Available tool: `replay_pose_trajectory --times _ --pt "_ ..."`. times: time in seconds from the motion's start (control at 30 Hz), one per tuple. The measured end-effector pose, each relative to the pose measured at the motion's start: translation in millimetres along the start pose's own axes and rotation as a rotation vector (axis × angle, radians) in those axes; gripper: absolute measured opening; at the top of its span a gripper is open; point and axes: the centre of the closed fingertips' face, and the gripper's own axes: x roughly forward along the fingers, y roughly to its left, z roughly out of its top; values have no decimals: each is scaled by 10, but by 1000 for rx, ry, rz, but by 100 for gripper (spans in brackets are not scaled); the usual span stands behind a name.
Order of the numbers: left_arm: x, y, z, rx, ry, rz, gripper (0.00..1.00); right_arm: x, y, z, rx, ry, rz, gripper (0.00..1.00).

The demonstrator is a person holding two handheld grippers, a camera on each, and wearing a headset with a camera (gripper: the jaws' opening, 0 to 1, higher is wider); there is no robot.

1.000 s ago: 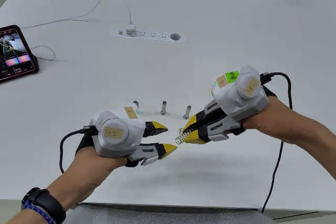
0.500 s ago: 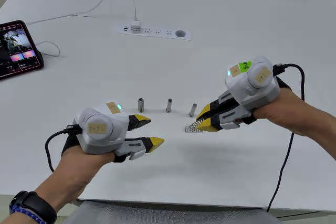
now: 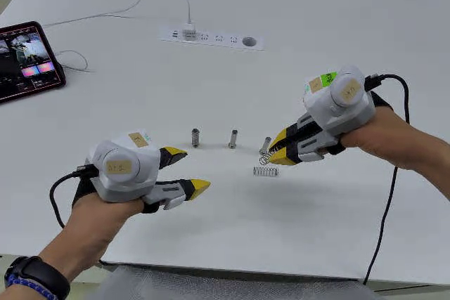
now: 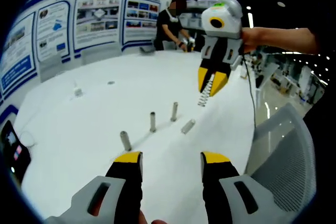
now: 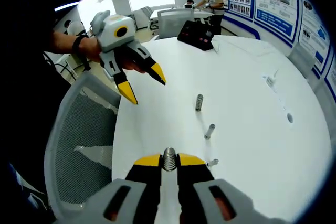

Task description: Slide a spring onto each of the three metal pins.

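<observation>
while the right gripper (image 3: 273, 157) is clenched on a spring (image 3: 265, 159), pinching one end so the coil sticks out past its yellow tips, the left gripper (image 3: 196, 169) hovers released, jaws spread wide with nothing between them, nearer the front edge of the table (image 3: 211, 244). three pins stand in a row about midway across the surface: the left pin (image 3: 195, 137) already wears a coil, the middle pin (image 3: 233, 138) and right pin (image 3: 265, 145) are bare. the held spring hangs just beside the right pin. a loose spring (image 3: 266, 171) lies flat just in front of that pin, toward the front edge.
</observation>
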Motion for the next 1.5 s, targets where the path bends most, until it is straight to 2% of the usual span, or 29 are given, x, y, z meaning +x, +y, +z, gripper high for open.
replay_pose_trajectory --times 0.3,0.57,0.9,1.17,1.5 --pt "-88 118 -92 -35 8 36 52 72 -151 -8 -2 33 -6 12" --pt "-176 209 -176 -77 12 71 61 140 -351 12 -15 60 -25 12" --pt "-263 253 -234 -119 20 94 68 240 -526 30 -42 88 -27 12" --pt "-311 287 -285 -132 26 95 74 318 -619 59 -68 105 -34 12" --pt "-359 327 -346 -149 30 103 74 436 -665 51 -97 135 -36 12"
